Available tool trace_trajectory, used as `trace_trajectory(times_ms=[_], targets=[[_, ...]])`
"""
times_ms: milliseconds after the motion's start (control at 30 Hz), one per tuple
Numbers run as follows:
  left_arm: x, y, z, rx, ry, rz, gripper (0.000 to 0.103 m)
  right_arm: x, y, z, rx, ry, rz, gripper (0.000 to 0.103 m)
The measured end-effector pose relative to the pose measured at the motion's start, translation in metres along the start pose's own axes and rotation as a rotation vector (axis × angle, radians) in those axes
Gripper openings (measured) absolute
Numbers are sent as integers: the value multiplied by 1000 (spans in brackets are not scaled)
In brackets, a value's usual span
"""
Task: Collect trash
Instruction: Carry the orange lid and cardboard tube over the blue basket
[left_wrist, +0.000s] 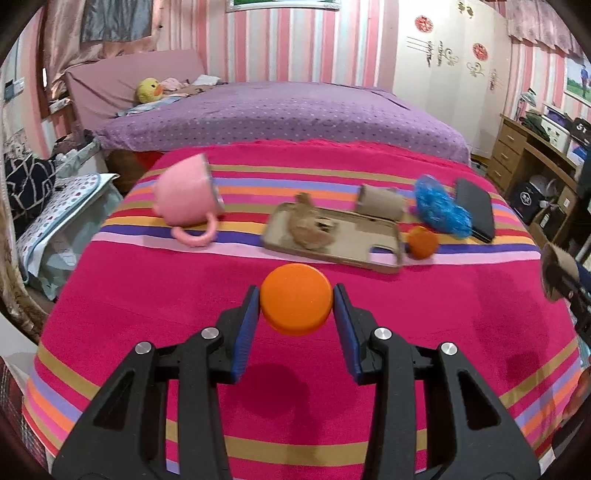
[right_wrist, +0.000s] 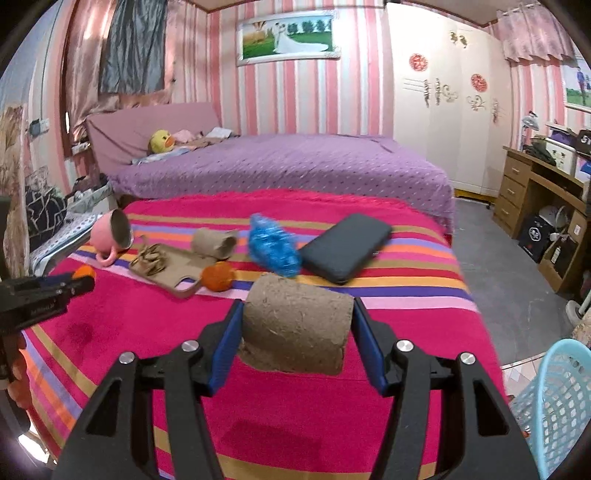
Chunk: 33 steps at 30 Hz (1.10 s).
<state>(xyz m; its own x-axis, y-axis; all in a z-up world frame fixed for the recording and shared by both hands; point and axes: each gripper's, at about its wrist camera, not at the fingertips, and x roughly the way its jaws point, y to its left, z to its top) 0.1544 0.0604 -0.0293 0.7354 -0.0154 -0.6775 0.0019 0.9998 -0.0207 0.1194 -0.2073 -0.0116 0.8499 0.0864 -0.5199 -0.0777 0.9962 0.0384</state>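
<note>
now left tongs (left_wrist: 296, 301) grip orange cap (left_wrist: 296, 299) — right tongs (right_wrist: 297, 332) clamp cardboard roll (right_wrist: 297, 328).

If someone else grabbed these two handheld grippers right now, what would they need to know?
Left gripper: fingers shut on an orange cap, lifted above the striped blanket.
Right gripper: fingers shut on a cardboard tube.
Still on the blanket: another tube, a blue wrapper, an orange ball, a brown tray with scraps, a tipped pink cup, a dark case.
Basket at right; nothing visibly dropped in yet.
</note>
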Motion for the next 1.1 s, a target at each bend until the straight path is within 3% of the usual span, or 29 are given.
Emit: trace_trajectory(times_ms=[1100], targets=[[2, -124, -1, 64, -55, -36, 39, -37, -117, -17, 1, -12, -99, 57]])
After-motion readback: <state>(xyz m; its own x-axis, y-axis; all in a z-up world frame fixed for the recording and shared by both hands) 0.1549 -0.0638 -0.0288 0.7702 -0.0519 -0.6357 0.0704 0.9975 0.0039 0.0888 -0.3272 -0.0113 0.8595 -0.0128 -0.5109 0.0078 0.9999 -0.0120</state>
